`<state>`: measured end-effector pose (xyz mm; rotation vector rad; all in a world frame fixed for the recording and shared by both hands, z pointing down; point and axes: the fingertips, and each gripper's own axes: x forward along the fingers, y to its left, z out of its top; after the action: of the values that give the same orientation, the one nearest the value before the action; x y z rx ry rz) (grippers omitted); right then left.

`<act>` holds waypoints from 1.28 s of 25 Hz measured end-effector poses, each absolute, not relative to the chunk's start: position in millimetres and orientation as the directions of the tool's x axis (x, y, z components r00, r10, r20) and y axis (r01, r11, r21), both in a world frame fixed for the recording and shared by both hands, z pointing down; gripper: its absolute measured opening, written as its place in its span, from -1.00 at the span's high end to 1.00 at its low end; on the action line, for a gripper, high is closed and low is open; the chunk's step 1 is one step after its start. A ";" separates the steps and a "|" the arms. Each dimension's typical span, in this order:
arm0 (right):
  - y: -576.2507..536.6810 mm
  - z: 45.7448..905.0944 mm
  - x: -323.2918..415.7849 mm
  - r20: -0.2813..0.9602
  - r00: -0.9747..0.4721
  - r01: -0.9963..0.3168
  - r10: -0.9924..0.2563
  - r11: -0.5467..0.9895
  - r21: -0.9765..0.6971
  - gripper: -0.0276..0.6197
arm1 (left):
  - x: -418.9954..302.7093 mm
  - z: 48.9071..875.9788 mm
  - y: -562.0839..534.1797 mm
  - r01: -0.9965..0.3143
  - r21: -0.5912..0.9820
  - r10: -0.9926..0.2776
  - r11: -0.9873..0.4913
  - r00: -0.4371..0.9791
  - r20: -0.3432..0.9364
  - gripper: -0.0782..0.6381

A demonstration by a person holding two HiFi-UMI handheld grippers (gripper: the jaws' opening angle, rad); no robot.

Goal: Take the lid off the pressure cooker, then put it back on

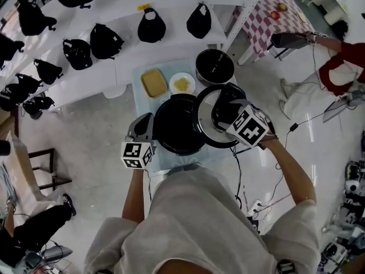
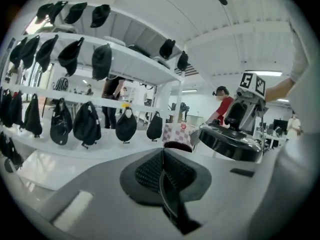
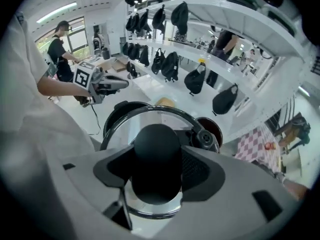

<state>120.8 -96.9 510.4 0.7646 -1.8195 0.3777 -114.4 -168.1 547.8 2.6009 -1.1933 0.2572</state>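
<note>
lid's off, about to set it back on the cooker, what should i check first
1. Grip: right hand-held gripper clamped on the lid's knob: ok.
2. Lid lifted clear of the cooker: ok.
3. Lid centred over the cooker: not ok, it hangs off to the cooker's right side.
4. Cooker mouth free of anything lying across it: ok.
5. Left hand-held gripper out of the way: ok, it is shut, empty and beside the cooker's left.
6. Rim locking marks lined up: cannot tell.
</note>
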 end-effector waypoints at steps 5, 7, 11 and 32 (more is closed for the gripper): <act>-75.7 512.0 190.0 0.922 -0.149 -0.769 -0.357 0.628 0.118 0.07 | -64.7 512.6 -166.9 -0.703 0.084 -0.676 -0.706 0.704 0.218 0.76; -61.0 516.1 216.1 0.924 -0.120 -0.810 -0.363 0.574 0.120 0.08 | -42.9 507.9 -162.2 -0.672 0.060 -0.648 -0.738 0.731 0.214 0.76; -34.4 530.6 261.6 0.930 -0.078 -0.865 -0.359 0.488 0.116 0.08 | -1.6 508.6 -152.0 -0.616 0.057 -0.592 -0.785 0.775 0.220 0.76; -28.5 737.5 278.5 0.968 -0.135 -0.908 -0.210 0.418 -0.036 0.07 | 61.1 493.7 -132.8 -0.575 0.026 -0.548 -0.818 0.791 0.273 0.76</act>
<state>278.5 -28.5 737.5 1.0034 -1.6162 0.8264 61.1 -132.8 493.7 2.8704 -0.9026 0.3881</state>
